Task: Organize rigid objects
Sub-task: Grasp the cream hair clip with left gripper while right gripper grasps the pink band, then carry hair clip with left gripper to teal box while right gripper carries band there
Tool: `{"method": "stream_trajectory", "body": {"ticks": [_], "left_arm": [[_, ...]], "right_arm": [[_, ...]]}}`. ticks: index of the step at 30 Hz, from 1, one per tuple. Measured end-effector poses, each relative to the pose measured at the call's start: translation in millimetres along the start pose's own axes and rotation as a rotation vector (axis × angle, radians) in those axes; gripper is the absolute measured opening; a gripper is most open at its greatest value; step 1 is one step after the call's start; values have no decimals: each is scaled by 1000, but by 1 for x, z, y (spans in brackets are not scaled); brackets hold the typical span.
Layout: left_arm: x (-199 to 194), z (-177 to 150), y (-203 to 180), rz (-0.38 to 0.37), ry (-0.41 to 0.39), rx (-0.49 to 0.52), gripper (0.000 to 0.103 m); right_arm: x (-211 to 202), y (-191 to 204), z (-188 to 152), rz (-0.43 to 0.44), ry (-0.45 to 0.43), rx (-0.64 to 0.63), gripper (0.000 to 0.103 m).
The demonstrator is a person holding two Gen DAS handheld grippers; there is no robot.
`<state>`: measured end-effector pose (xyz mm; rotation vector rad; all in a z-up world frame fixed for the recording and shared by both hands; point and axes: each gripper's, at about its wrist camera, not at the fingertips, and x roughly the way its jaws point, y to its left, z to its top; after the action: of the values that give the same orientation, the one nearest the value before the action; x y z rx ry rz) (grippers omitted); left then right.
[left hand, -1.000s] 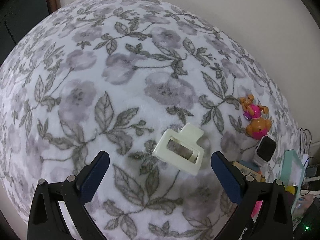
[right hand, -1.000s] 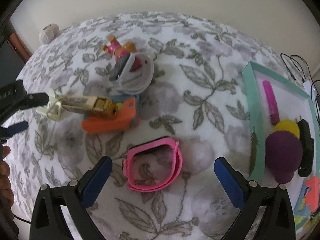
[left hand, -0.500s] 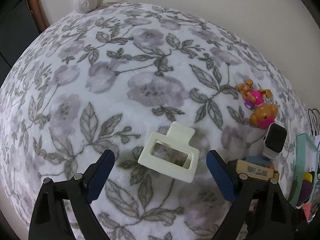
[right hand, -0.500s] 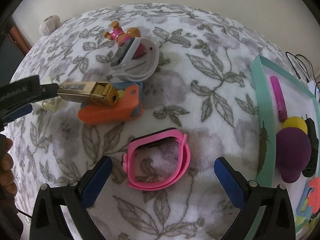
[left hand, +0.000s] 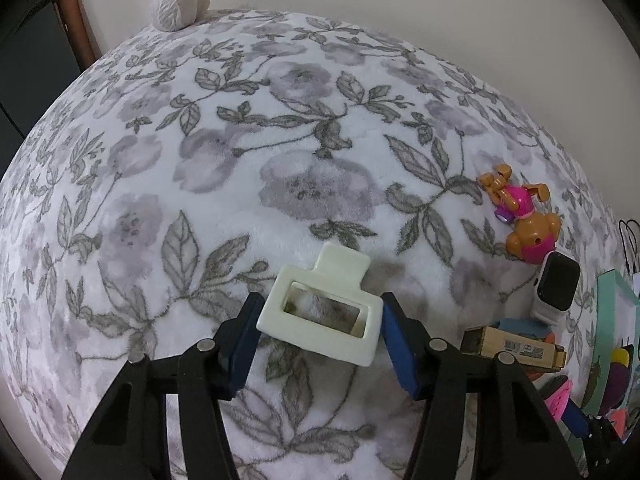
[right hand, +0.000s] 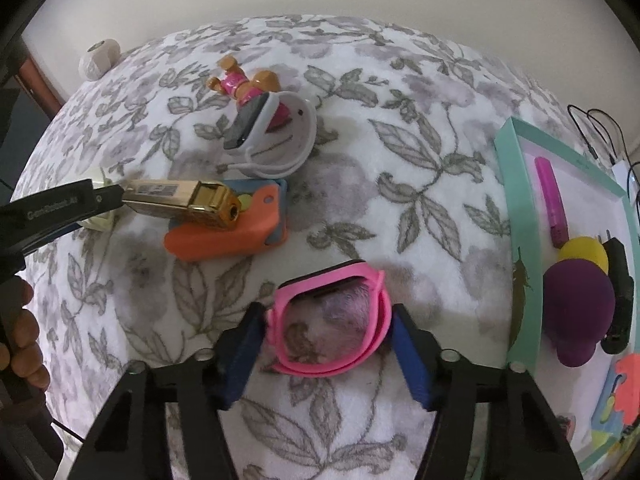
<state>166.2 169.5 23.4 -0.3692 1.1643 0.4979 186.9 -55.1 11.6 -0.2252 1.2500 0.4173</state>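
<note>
A cream hair claw clip [left hand: 340,266] lies on the flowered blanket [left hand: 248,128]. My left gripper [left hand: 320,308] points down over it, its jaws closing, with both blue pads touching the clip's ends. A pink watch band [right hand: 316,368] lies as a loop in the right wrist view. My right gripper [right hand: 328,312] straddles it, its jaws closing too, and its pads meet the band's two sides. The left gripper's black finger [right hand: 52,208] shows at the left edge of the right wrist view.
A toy dog [left hand: 524,220], a white smartwatch [left hand: 556,288], a gold box [right hand: 180,196] and an orange case [right hand: 228,236] lie between the grippers. A teal tray [right hand: 516,200] with a pink pen and purple and yellow things sits right. A person's hand [right hand: 24,340] is at left.
Both pairs of jaws have come in from wide open onto the clip and the pink band. The left gripper rolled slightly and sits closer over the clip.
</note>
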Motion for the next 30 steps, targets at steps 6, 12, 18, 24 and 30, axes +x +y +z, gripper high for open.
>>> {"method": "stream_trajectory", "body": {"ticks": [6,12,18,24,30], "left_arm": [[-2,1,3,12,3,-17,60],[-9,3,10,15,-10,-60,59],[-26,8,14,21,-55,-91,59],[-59,15,17,21,-140,-109,59],[-101,23,7,-3,-245,-92,59]], "right_arm": [[-1,1,-2,12,2,5,64],[-5,-3,-1,39,-5,16,64],[-19,-6,4,62,-34,26,64],[-36,-13,6,88,-72,52,64],[-63,-33,13,118,-136,99,64]]}}
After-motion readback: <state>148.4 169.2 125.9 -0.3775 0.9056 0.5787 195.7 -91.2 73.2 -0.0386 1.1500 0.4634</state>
